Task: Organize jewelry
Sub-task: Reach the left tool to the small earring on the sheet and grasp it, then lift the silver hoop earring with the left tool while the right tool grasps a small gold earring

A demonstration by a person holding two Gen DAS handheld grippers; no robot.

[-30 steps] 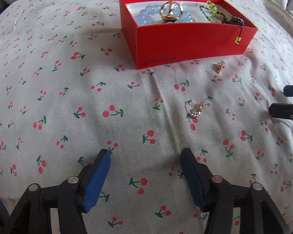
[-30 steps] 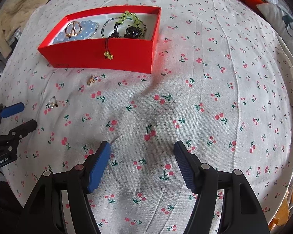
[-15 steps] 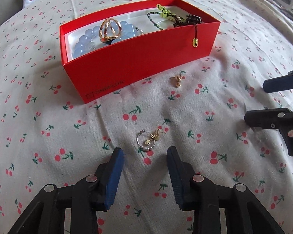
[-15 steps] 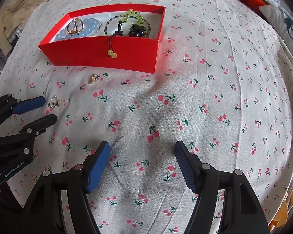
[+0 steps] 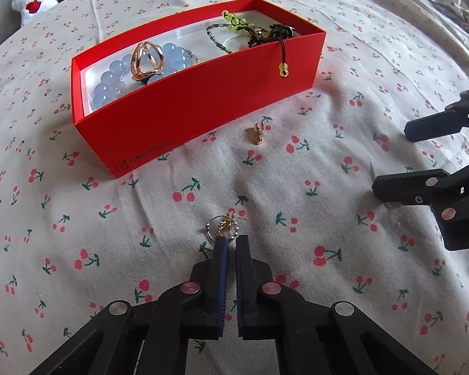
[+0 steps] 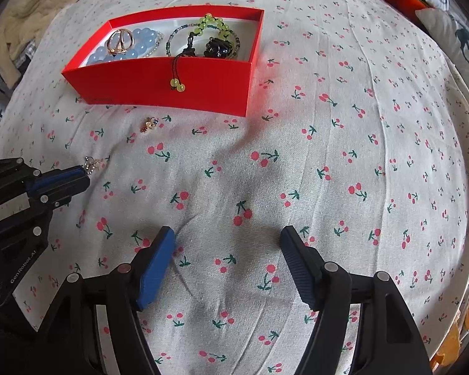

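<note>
- Left gripper (image 5: pixel 229 240) jaws nearly pressed together, tips at the silver hoop earring (image 5: pixel 223 225) on the cherry-print cloth (image 5: pixel 297 187)
- Right gripper (image 6: pixel 227 240) spread wide, holding nothing
- Gold earring (image 5: pixel 255 132) lies near the red box (image 5: pixel 187 106)

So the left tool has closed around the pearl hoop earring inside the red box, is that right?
Not quite. The left tool has closed around the pearl hoop earring, but the earring lies on the cherry-print cloth, in front of the red box. The left wrist view shows it.
</note>
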